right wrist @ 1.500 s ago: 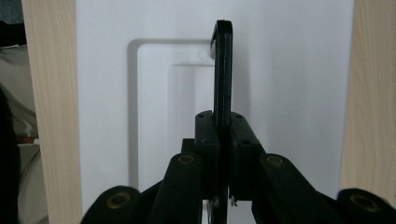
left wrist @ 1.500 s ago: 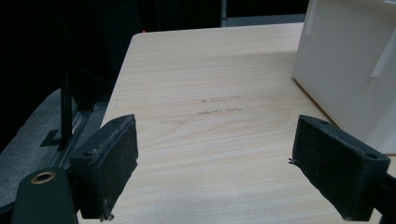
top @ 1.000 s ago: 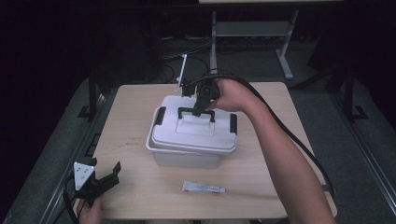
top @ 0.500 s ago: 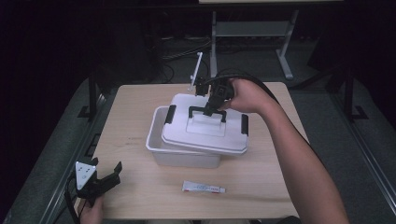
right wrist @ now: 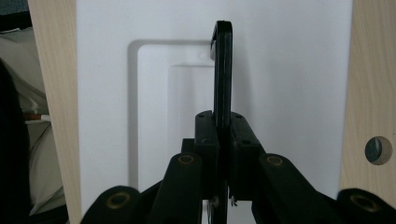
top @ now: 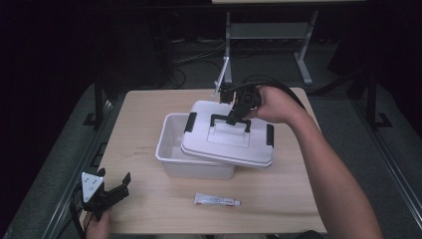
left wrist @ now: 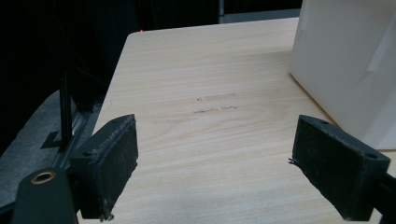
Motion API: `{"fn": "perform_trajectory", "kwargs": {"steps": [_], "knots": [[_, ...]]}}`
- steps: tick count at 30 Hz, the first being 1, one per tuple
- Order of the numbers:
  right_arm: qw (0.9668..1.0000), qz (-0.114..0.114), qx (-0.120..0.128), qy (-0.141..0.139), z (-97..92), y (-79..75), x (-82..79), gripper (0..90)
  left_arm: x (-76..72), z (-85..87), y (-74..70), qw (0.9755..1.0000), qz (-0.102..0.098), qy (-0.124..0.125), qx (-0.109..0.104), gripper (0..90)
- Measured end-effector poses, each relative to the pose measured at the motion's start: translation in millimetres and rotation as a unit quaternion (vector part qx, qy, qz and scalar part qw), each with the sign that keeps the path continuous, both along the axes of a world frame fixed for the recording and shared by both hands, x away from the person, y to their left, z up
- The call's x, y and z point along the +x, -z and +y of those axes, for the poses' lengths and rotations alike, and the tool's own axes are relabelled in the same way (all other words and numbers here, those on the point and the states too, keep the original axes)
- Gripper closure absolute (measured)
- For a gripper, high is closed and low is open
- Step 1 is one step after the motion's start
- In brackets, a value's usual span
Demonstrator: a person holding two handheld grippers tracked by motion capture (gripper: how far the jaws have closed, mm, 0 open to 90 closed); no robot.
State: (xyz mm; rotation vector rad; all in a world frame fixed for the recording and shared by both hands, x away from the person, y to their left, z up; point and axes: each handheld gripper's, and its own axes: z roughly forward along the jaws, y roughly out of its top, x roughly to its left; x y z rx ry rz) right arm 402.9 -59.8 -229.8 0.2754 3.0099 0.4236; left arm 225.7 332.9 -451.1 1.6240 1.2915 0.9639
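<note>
A white plastic box [top: 174, 149] stands mid-table. Its white lid [top: 229, 144], with black side clips, hangs tilted above it, shifted right so the box's left part lies uncovered. My right gripper [top: 233, 118] is shut on the lid's black handle [top: 230, 122]. In the right gripper view the jaws pinch that handle [right wrist: 222, 70] edge-on over the white lid [right wrist: 289, 70]. My left gripper [top: 117, 191] rests open at the table's front left corner; its pads [left wrist: 114, 158] stand wide apart over bare wood, with the box wall [left wrist: 345, 60] off to the right.
A small white tube [top: 216, 200] lies on the light wooden table [top: 144, 114] in front of the box. A metal stand [top: 263, 35] and cables sit on the dark floor behind. A round hole [right wrist: 377, 150] marks the tabletop beside the lid.
My right gripper has carried the lid up and to the right off the box, exposing the box's left side. The left gripper has stayed put.
</note>
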Motion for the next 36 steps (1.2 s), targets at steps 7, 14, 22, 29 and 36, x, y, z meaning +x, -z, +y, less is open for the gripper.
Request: {"fn": "perform_trajectory", "kwargs": {"steps": [7,14,22,29,36], "knots": [[1.0000,-0.003,0.000,0.008,-10.4,-4.2,-2.9,83.9,-0.1,-0.5,-0.1,1.0000,-0.001,0.000,0.002,13.5],[0.9998,-0.004,-0.002,0.018,-25.6,-1.6,-4.4,83.9,0.0,-0.3,0.0,1.0000,-0.001,0.000,0.005,13.5],[0.9996,-0.005,0.002,0.028,-38.0,1.1,-6.0,83.9,-0.2,-0.6,-0.2,1.0000,-0.001,-0.001,0.006,13.5],[0.9993,-0.005,0.002,0.036,-50.0,2.9,-7.9,83.9,0.2,-1.4,0.0,1.0000,-0.002,-0.001,0.005,13.5],[0.9989,-0.008,0.003,0.046,-62.3,1.7,-10.1,83.9,0.5,-2.1,0.2,1.0000,-0.001,0.000,0.007,13.6]]}}
